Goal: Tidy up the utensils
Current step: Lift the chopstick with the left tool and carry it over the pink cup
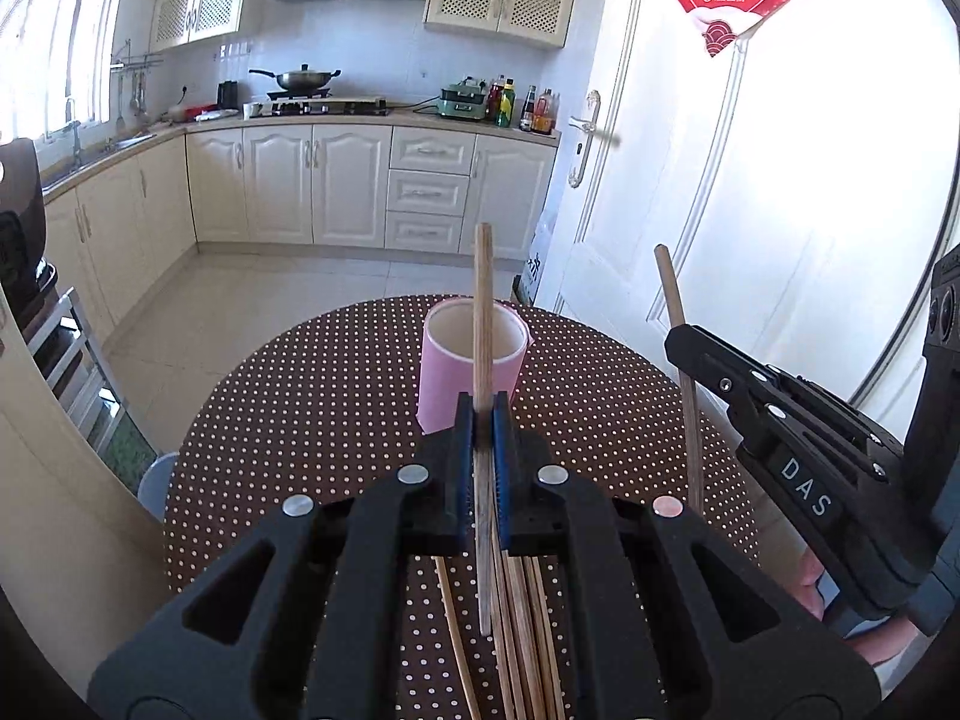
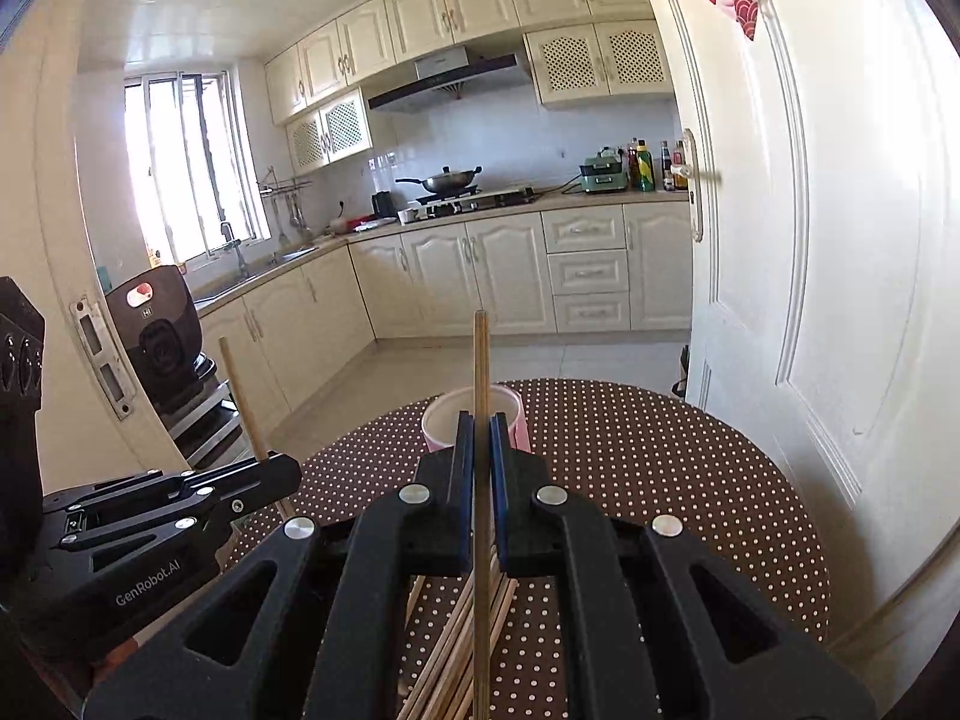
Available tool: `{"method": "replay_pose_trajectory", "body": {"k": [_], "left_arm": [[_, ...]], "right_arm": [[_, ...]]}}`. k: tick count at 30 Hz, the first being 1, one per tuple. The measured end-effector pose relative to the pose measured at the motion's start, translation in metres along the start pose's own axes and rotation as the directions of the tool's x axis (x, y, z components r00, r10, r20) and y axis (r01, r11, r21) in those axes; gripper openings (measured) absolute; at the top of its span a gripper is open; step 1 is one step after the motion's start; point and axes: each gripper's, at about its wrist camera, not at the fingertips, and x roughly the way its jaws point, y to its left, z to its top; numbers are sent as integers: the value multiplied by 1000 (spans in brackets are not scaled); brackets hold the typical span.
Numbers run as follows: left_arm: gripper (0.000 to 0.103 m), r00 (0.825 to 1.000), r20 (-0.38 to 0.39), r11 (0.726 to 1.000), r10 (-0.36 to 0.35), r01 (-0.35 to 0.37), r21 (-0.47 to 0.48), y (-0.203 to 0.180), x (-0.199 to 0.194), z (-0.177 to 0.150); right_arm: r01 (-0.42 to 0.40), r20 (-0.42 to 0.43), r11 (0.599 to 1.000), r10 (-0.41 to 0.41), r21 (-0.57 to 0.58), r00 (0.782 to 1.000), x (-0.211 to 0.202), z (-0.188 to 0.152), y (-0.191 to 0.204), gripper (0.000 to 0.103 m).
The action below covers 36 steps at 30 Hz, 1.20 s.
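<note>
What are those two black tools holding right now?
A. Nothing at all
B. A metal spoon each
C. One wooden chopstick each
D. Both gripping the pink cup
C: the left tool is clamped on an upright wooden chopstick, the right tool on another chopstick; the pink cup stands untouched on the dotted table.

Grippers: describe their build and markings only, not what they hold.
Both the left gripper and the right gripper are matte black plastic with blue finger pads, cut-out linkage arms and round silver pivot pins. The right's side reads DAS; the left's reads GenRobot.AI.
</note>
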Motion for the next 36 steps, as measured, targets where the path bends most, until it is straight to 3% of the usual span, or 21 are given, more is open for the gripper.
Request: {"method": "replay_pose_trajectory", "body": {"k": [21, 36], "left_arm": [[7, 994, 108, 998, 35, -40, 46, -18, -12, 53], [7, 978, 203, 998, 47, -56, 39, -19, -14, 111]], "right_arm": [[-8, 154, 1000, 12, -26, 988, 2, 45, 4, 4], [4, 280, 999, 7, -39, 960, 18, 99, 6, 4]]}}
